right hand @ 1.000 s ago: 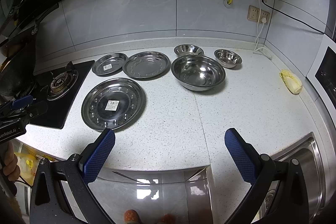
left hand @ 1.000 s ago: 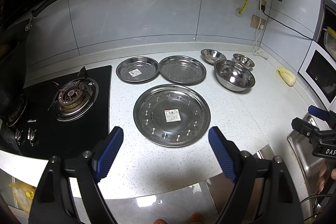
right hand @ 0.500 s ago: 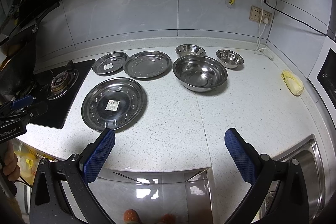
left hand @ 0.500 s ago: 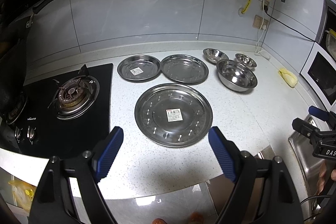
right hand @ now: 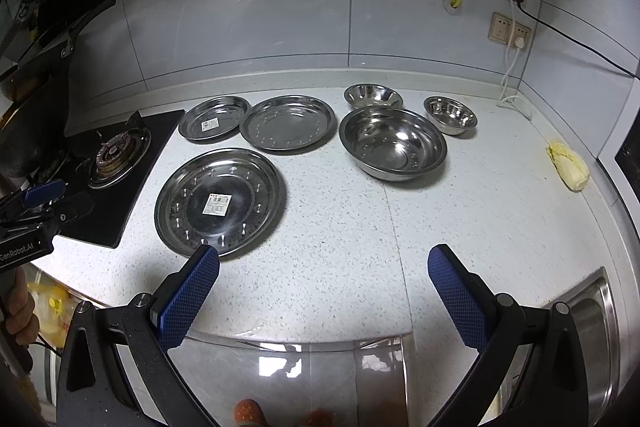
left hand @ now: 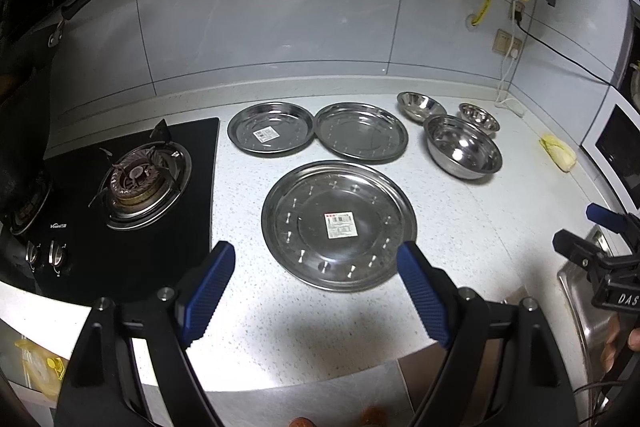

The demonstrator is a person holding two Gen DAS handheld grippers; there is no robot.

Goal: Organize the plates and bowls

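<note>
Three steel plates lie on the white counter: a large one in front, a small one and a medium one behind it. To their right stand a large steel bowl and two small bowls. My left gripper is open and empty, just in front of the large plate. My right gripper is open and empty above the counter's front edge, well short of the large bowl.
A black gas hob lies to the left of the plates. A steel sink is at the right front. A yellowish lump lies at the right by a white oven. A tiled wall stands behind.
Both grippers have shifted only slightly; the views have risen a little, so the dishes sit a bit lower in frame. Nothing was grasped or moved.
</note>
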